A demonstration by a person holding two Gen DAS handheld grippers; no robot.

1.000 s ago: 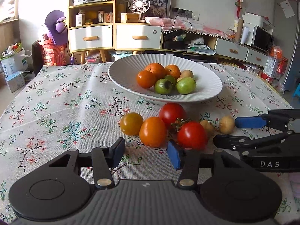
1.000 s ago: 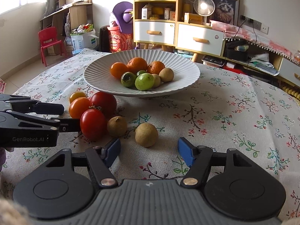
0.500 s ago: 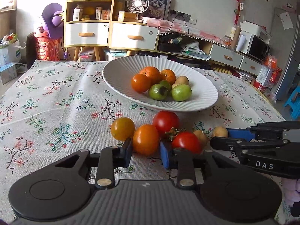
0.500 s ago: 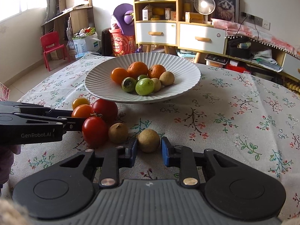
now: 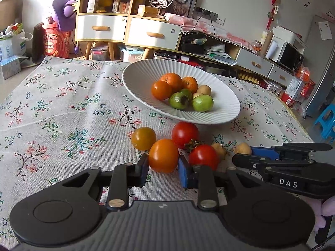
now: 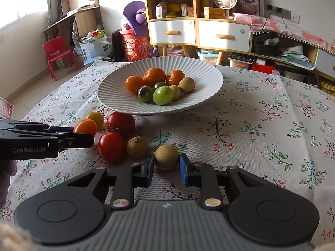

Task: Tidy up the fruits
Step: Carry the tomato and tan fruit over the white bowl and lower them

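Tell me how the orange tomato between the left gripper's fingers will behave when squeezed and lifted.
The orange tomato looks round and glossy, so it may slip or roll from the left gripper. Probably soft-skinned; squeeze gently. It touches a red tomato, which may get nudged.

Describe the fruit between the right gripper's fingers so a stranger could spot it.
Start at the white ribbed plate; six fruits lie on the tablecloth in front of it. Yours is the brown longan nearest the right gripper: rightmost, apart from its smaller brown twin.

Glossy smooth tomatoes (image 5: 204,153) — matt woven tablecloth (image 5: 62,108) — ribbed glazed plate (image 5: 138,77).
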